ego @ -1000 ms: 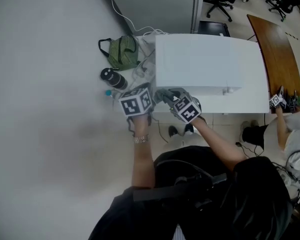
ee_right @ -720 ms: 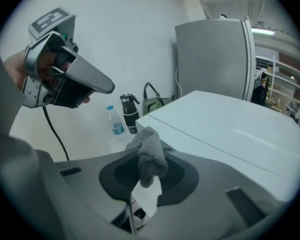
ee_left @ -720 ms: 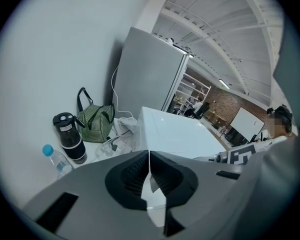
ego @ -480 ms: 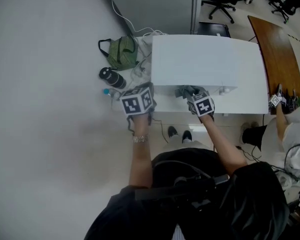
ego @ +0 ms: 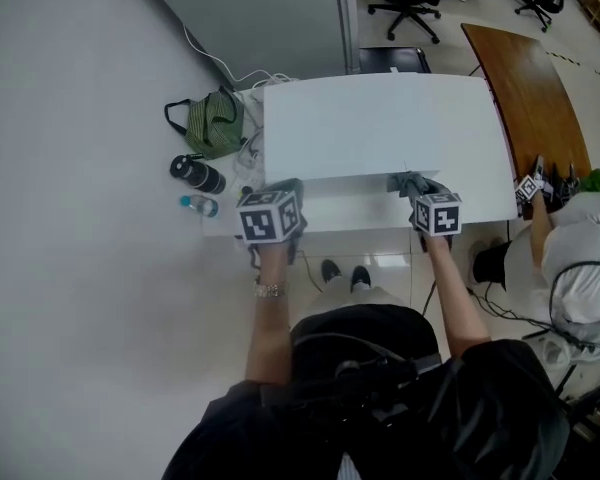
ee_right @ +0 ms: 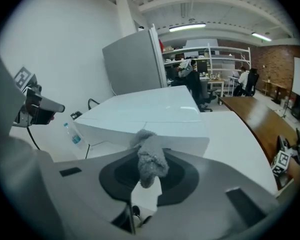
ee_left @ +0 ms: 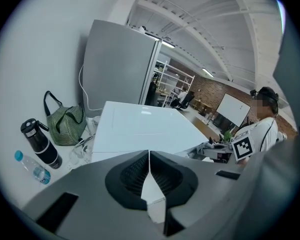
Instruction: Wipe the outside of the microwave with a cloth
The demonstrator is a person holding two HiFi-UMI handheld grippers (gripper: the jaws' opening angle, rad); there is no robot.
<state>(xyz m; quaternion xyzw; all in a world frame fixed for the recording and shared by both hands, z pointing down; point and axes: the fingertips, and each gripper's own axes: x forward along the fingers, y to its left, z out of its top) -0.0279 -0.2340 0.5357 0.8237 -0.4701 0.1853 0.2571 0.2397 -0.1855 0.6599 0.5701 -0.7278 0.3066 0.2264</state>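
Note:
The white microwave [ego: 380,128] stands on a white table [ego: 480,203]; in the head view I look down on its top. My right gripper [ego: 414,184] is at the microwave's front face near its right end, shut on a grey cloth [ee_right: 151,159] that sticks up between the jaws and touches the front edge. My left gripper [ego: 283,190] sits at the front left corner with its jaws shut and nothing between them. The left gripper view looks over the microwave [ee_left: 140,126] from that corner.
A green striped bag [ego: 208,123], a black bottle [ego: 198,175], a small water bottle [ego: 197,205] and cables [ego: 248,153] lie left of the microwave. A grey cabinet [ego: 260,18] stands behind. A wooden table [ego: 525,98] and another person [ego: 580,258] are at the right.
My right gripper has slid the cloth rightward along the microwave's front, from beside the left gripper to near the right end. The left gripper has stayed at the left corner.

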